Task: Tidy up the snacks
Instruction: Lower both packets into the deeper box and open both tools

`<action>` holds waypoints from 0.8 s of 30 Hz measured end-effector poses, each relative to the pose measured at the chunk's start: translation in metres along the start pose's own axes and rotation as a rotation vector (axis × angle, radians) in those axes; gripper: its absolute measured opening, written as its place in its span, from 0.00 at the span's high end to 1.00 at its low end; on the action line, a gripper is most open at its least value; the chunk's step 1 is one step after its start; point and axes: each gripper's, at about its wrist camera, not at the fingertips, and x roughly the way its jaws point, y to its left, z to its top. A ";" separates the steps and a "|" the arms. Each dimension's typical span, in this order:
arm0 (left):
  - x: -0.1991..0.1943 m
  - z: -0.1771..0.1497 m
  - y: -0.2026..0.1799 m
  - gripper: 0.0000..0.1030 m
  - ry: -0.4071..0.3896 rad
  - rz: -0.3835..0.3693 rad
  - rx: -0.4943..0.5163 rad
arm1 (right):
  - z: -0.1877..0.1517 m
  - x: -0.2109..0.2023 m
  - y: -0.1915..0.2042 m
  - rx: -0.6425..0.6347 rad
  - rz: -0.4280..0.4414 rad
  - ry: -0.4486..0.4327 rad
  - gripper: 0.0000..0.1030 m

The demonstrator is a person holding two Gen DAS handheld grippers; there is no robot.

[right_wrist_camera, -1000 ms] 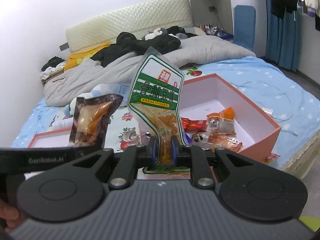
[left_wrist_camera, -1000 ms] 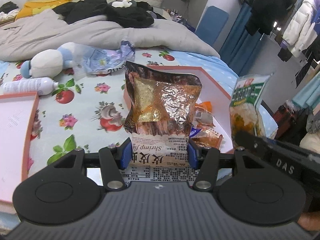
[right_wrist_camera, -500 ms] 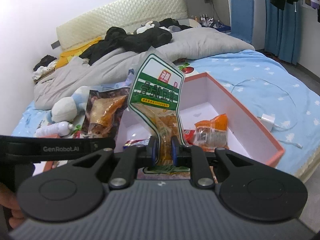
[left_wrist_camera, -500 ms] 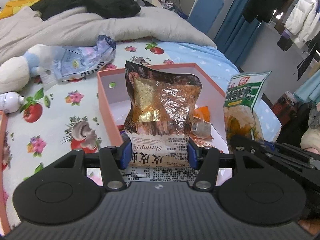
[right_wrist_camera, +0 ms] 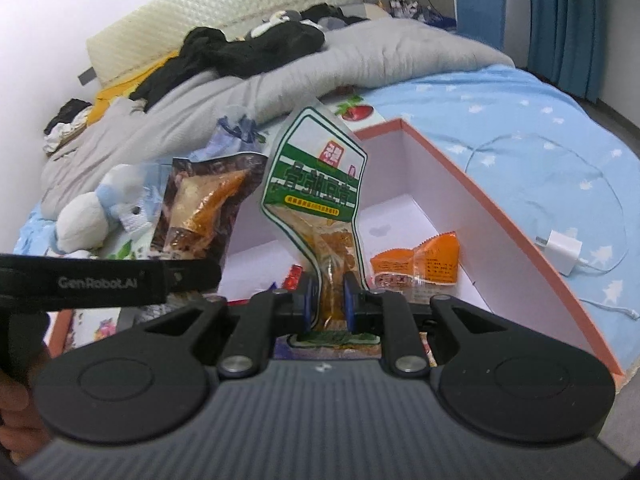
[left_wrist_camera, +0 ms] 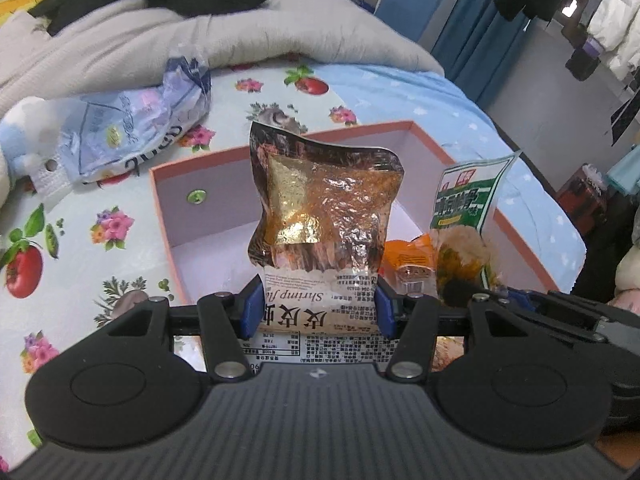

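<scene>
We see the left gripper [left_wrist_camera: 318,312] clenched on the shrimp snack bag [left_wrist_camera: 324,216], upright between its jaws. The right gripper [right_wrist_camera: 327,300] grasps the green-labelled pouch [right_wrist_camera: 316,184]; beyond both jaws lies the pink box [right_wrist_camera: 472,216].

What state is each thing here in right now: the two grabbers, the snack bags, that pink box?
left gripper: shut on the shrimp snack bag, held upright.
right gripper: shut on the green snack bag, held upright.
pink box: open, lidless.
orange packet: lying inside the box.
</scene>
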 end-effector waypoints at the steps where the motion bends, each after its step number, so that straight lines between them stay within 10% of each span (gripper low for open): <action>1: 0.005 0.002 0.001 0.42 0.007 -0.002 -0.004 | -0.001 0.005 -0.002 0.000 0.003 0.007 0.80; 7: 0.021 0.005 0.000 0.41 0.032 -0.017 0.010 | -0.003 0.021 -0.011 0.042 -0.046 0.052 0.74; 11: 0.012 0.006 0.000 0.22 0.007 -0.019 0.002 | -0.005 0.018 -0.012 0.044 -0.026 0.050 0.46; 24: -0.094 -0.012 -0.017 0.22 -0.127 -0.006 0.032 | -0.009 -0.064 0.009 0.047 0.002 -0.068 0.46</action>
